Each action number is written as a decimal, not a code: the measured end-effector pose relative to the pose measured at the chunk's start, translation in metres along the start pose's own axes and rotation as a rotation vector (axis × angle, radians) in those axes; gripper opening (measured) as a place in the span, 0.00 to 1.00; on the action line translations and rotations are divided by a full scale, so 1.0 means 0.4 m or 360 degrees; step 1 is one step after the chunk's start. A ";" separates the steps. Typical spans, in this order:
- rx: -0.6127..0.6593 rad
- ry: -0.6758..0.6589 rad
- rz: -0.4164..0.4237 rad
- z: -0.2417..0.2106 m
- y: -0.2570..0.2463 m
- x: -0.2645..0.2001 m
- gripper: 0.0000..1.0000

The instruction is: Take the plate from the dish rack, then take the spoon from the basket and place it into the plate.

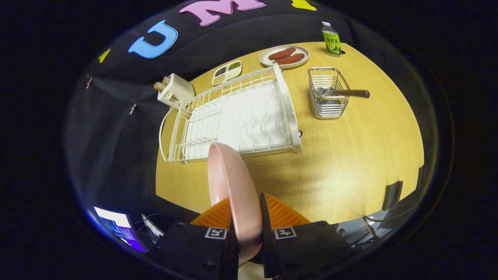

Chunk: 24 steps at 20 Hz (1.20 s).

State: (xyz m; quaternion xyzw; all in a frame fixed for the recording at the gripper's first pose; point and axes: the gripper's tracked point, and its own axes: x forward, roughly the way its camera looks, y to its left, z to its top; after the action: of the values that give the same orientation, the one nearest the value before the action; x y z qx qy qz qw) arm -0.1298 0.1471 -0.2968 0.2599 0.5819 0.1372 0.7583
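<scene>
A pink plate (231,182) stands on edge between my fingers, held up above the wooden table (350,155). My gripper (246,210) is shut on its rim, one finger on each face. Beyond the plate lies the white wire dish rack (233,116), with no dishes in it. To the rack's right stands a metal wire basket (327,97). A spoon (348,93) rests in it, its dark handle sticking out over the basket's right rim.
A white toaster (174,91) stands behind the rack. A divided snack dish (227,72), a plate of sausages (284,56) and a green bottle (331,39) line the table's far side. A laptop (116,227) sits low off the table's near edge.
</scene>
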 end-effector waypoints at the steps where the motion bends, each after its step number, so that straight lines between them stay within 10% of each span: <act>1: 0.0031 0.0013 0.0005 -0.021 -0.009 0.034 0.29; 24: 0.0072 -0.0105 -0.0085 -0.032 -0.173 0.177 0.48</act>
State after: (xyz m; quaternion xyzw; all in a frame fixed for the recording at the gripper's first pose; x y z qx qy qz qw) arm -0.1284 0.1290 -0.3947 0.2656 0.5663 0.0951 0.7744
